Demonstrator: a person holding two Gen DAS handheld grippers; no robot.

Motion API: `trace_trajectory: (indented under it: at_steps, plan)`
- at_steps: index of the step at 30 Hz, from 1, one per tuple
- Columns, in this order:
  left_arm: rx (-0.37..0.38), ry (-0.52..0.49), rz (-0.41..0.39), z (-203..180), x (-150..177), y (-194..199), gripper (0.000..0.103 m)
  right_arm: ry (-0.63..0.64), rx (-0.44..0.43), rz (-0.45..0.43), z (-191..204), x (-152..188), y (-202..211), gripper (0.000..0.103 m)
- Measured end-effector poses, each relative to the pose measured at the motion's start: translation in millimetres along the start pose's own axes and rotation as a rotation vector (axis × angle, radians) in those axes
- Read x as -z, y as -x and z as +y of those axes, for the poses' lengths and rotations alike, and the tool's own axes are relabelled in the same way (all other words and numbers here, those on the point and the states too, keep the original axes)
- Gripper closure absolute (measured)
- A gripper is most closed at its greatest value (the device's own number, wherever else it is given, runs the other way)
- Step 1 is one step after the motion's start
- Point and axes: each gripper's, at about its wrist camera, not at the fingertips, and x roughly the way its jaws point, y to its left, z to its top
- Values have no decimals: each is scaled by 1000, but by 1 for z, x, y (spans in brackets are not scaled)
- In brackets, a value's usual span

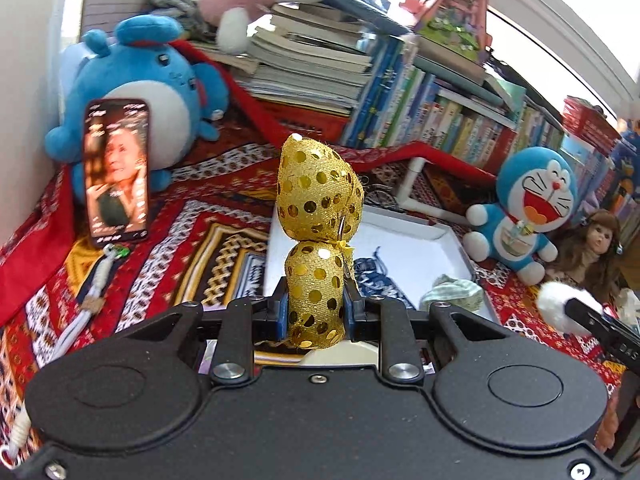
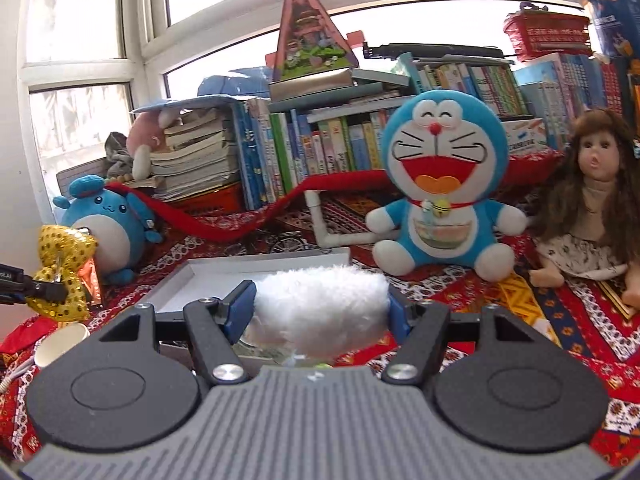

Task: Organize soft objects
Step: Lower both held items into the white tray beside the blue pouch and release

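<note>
Both claws are holding soft things above the white tray.

The left claw (image 1: 316, 308) is standing nearly closed, pinching the lower lobe of a gold sequined bow (image 1: 318, 236); the bow's long axis is running upright, its bigger lobe pointing up, over the white tray (image 1: 452, 240) on the patterned cloth (image 1: 200, 216). The right claw (image 2: 320, 308) is standing about half open, its pads pressing the ends of a white fluffy pompom (image 2: 322, 304) lying crosswise between them. Only the left view is showing a phone (image 1: 116, 170) leaning on the blue round plush (image 1: 148, 80) and small cloth pieces in the tray; only the right view is showing the window (image 2: 80, 12) and a paper cup (image 2: 60, 344).
</note>
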Motion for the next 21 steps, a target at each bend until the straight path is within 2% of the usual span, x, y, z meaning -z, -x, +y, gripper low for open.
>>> trace_trajectory:
  at_steps: [6, 12, 21]
  plan:
    - [29, -47, 37, -20, -19, -15, 80, -13, -35, 21, 10, -12, -18, 34]
    - [43, -78, 132, -35, -39, -45, 80, 8, -58, 49, 21, -24, -40, 34]
    - [1, -33, 286, -30, -52, -111, 79, 0, -97, 125, 38, -32, -93, 34]
